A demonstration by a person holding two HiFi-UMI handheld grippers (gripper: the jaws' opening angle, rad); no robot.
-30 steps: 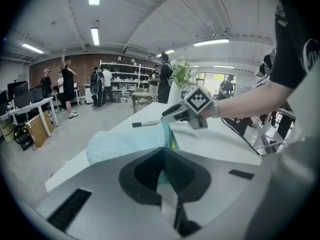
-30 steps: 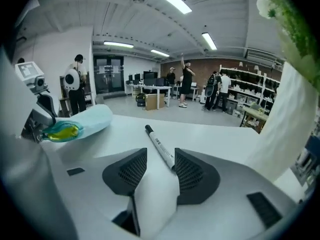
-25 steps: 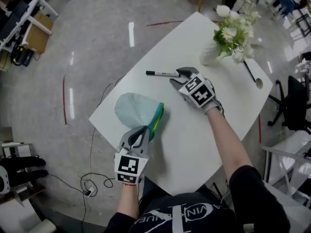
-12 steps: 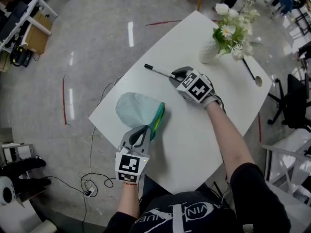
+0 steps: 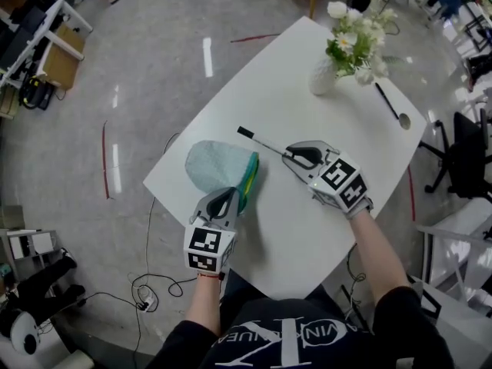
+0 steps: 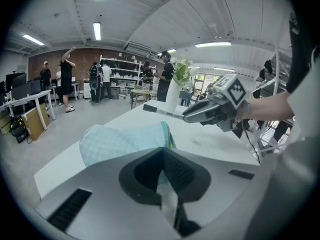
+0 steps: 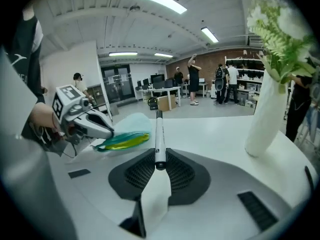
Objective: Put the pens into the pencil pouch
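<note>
Over white table [image 5: 292, 229], seen from the head: left gripper [image 5: 225, 200] closed tight on rim of teal pencil pouch [image 5: 211, 166]; pen [image 5: 261, 141] just beside pouch mouth. Left gripper view: jaws together, pinching pouch fabric. Right gripper view: right gripper [image 7: 160, 166] just closing, clamped on pen's end.

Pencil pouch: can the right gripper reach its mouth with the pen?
Probably yes. The right gripper, jaws just closed further on the pen, faces the pencil pouch across bare table; the left gripper pinches its edge.
</note>
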